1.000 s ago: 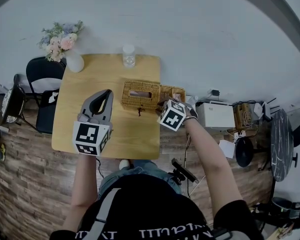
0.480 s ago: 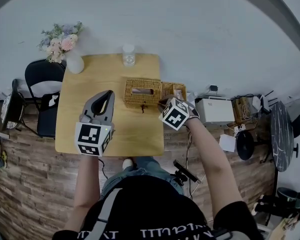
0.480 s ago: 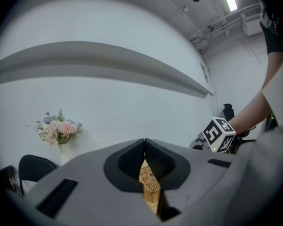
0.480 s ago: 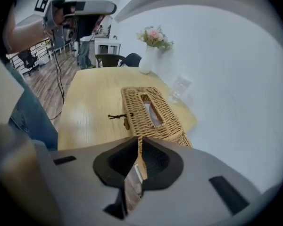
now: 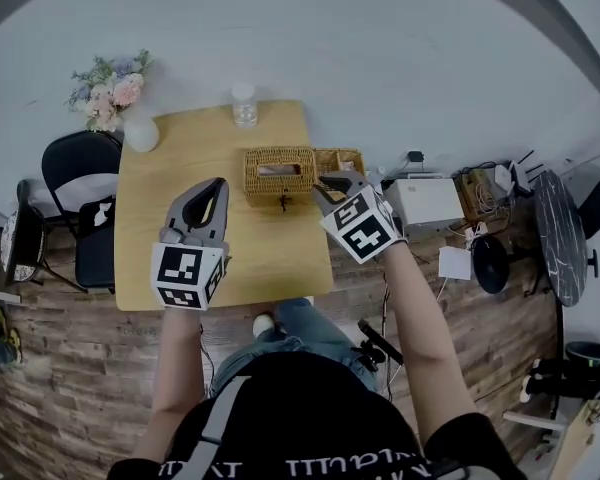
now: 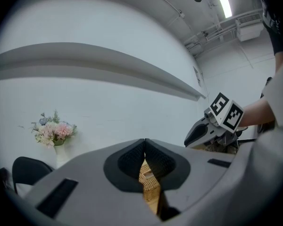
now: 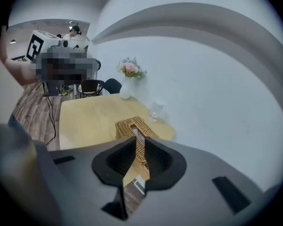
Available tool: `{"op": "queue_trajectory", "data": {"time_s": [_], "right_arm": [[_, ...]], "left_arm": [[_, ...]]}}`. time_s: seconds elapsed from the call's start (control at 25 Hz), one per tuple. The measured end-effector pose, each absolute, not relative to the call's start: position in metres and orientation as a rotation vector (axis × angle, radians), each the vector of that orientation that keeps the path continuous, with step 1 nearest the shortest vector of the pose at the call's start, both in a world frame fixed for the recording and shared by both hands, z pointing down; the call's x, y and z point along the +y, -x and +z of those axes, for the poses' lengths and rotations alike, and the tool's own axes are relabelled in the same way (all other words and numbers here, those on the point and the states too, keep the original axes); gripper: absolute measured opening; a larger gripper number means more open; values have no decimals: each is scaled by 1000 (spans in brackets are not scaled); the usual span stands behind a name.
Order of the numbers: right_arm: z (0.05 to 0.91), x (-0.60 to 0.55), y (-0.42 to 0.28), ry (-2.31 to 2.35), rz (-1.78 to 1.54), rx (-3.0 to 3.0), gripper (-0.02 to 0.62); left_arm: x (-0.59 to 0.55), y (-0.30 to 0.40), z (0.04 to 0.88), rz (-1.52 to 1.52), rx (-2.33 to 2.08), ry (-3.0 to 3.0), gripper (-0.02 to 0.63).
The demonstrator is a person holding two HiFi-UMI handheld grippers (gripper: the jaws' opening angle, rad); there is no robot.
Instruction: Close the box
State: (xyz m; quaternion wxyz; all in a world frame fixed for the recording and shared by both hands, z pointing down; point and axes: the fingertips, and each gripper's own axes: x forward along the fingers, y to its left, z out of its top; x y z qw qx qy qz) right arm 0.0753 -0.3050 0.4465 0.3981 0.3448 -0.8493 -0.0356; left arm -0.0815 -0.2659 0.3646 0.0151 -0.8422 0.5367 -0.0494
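The box (image 5: pixel 279 173) sits at the table's (image 5: pixel 180 238) far right edge, a wicker flap (image 5: pixel 338 160) jutting past that edge, likely its open lid. To close it well, swing the flap over with the right gripper (image 5: pixel 330 179), whose empty jaws have just been opening to a slit, while the left gripper (image 5: pixel 217 184), jaws together, steadies the box. A glass (image 5: pixel 244 105) and flowers (image 5: pixel 105 83) stand along the far edge by a white wall (image 5: pixel 380 48).

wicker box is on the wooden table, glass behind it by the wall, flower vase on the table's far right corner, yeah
Not quite. The flower vase stands at the table's far left corner, not the right; the head view shows it there, beside the black chair. The rest holds: the wicker box is on the table, with the glass behind it by the wall.
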Motion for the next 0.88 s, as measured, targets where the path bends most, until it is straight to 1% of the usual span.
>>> {"op": "queue_trajectory", "data": {"time_s": [0.2, 0.36, 0.44, 0.6, 0.88], "right_arm": [[414, -291, -74, -1021, 1, -2255, 76], [388, -281, -87, -1189, 110, -2353, 77], [379, -278, -95, -1207, 81, -2363, 76], [355, -282, -118, -1315, -6, -2372, 20], [314, -286, -140, -1433, -71, -2472, 14]], "left_arm": [[-265, 76, 353, -120, 1666, 2601, 12], [-268, 74, 344, -113, 1671, 2565, 12], [-272, 76, 340, -100, 1694, 2542, 12], [-277, 80, 329, -44, 1747, 2515, 12], [-274, 66, 308, -44, 1744, 2454, 12]]}}
